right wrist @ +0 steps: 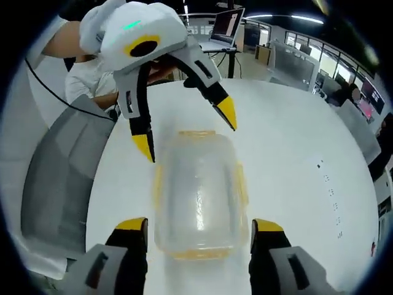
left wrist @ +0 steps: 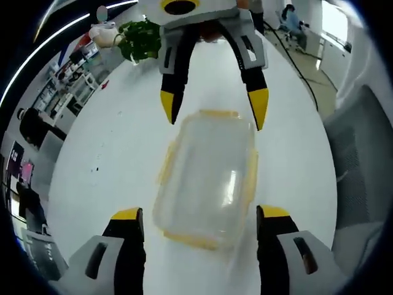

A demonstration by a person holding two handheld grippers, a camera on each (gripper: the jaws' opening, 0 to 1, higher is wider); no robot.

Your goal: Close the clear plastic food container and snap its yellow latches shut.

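In the left gripper view, a green leafy plant [left wrist: 140,38] stood at the far left edge of the white tabletop [left wrist: 110,141], beside a pale rounded object too blurred to name. The left tongs [left wrist: 201,224] rose from the bottom with their yellow-tipped jaws spread apart, one on each side of the near end of the clear plastic food container [left wrist: 206,178]. The container lay flat on the tabletop with its lid on and its yellow latches [left wrist: 251,178] running along the rim; whether they were snapped down could not be told. Beyond its far end the right tongs [left wrist: 215,114] pointed down at it, jaws wide and holding nothing.

In the right gripper view, a grey chair [right wrist: 58,178] stood left of the tabletop [right wrist: 295,147]. The right tongs [right wrist: 199,232] stood apart astride the near end of the container [right wrist: 198,193]. The left tongs [right wrist: 187,132] hung open over its far end, tips close to the rim, with a person's hand [right wrist: 161,72] behind them.
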